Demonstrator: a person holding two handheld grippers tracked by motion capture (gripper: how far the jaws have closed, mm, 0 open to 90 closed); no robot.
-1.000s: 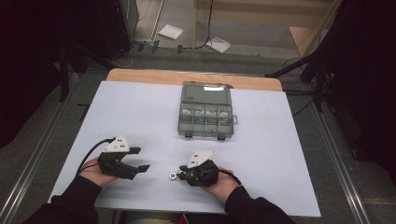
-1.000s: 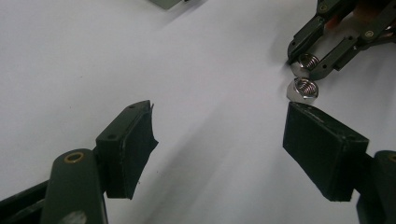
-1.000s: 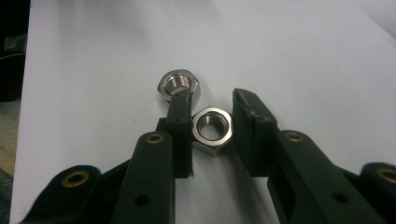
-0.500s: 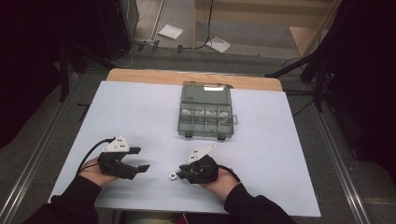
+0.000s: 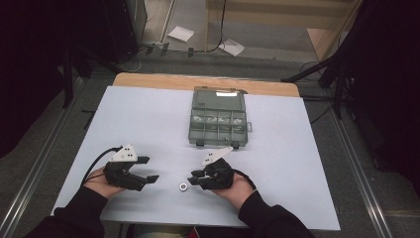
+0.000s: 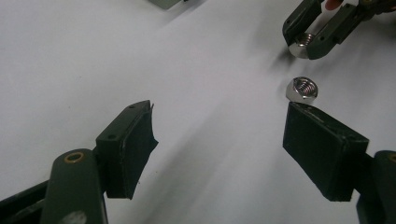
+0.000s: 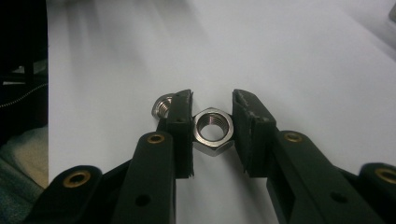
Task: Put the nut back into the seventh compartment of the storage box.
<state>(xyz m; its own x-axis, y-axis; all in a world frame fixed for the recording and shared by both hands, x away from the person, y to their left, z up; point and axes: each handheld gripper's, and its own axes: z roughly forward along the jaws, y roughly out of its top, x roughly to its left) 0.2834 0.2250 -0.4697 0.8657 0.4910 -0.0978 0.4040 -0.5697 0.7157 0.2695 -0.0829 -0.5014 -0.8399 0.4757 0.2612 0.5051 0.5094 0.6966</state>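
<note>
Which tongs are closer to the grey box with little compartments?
Right. The right tongs, gripping a nut, sit just in front of the box; the left tongs are farther away, off to its left.

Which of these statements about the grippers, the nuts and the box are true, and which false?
1. The right gripper has its fingers closed on a hex nut. True.
2. The left gripper is shut on a nut. False: its fingers stand wide open with nothing between them.
3. A loose nut lies on the white table between the two grippers. True.
4. The compartment box is gripped by the left gripper. False: it sits on the table beyond both grippers, apart from them.
</note>
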